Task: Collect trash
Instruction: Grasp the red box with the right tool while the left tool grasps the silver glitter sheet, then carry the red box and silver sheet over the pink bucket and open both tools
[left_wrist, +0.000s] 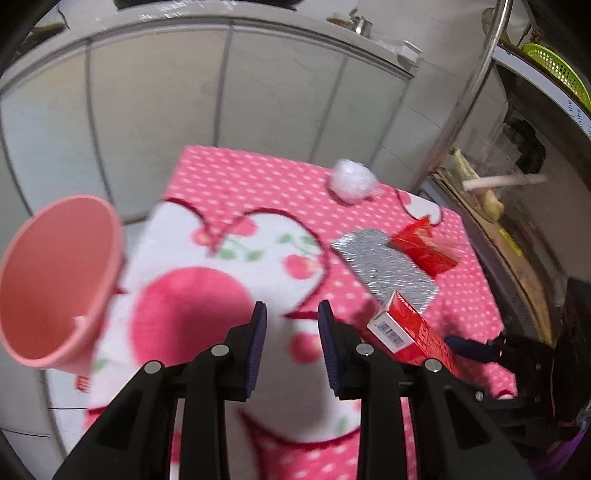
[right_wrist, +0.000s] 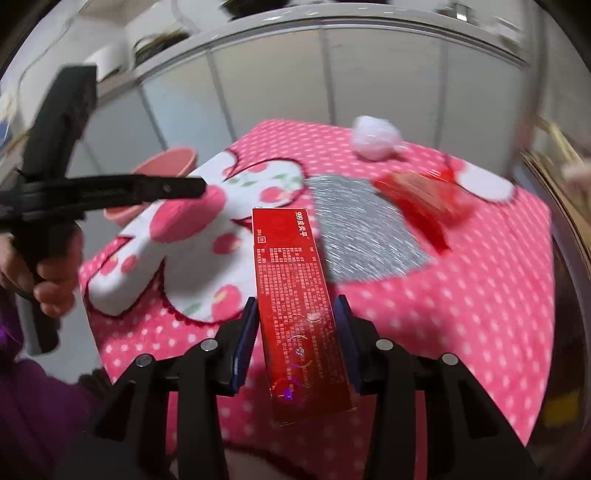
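- I work over a table (right_wrist: 461, 295) under a pink dotted cloth, with a pink bin (left_wrist: 55, 280) standing off its left edge, mouth tilted towards my left camera.
- A silver foil sheet (right_wrist: 365, 240) lies flat mid-table, with a red wrapper (right_wrist: 421, 203) touching its far right side and a white paper ball (right_wrist: 375, 138) well beyond, near the far edge.
- My right gripper (right_wrist: 297, 332) straddles the long red box (right_wrist: 295, 295) near its close end; the left pad looks to be on it, a sliver of gap shows at the right pad (blur makes this hard to call), so I judge it not yet clamped.
- My left gripper (left_wrist: 291, 343) hangs over the cloth with its jaws partly apart and nothing between them.
- To do this step well I'd close squarely on the box's long sides, confirm both pads bite before lifting, keep it level, and carry it left to the bin while steering clear of the left gripper.
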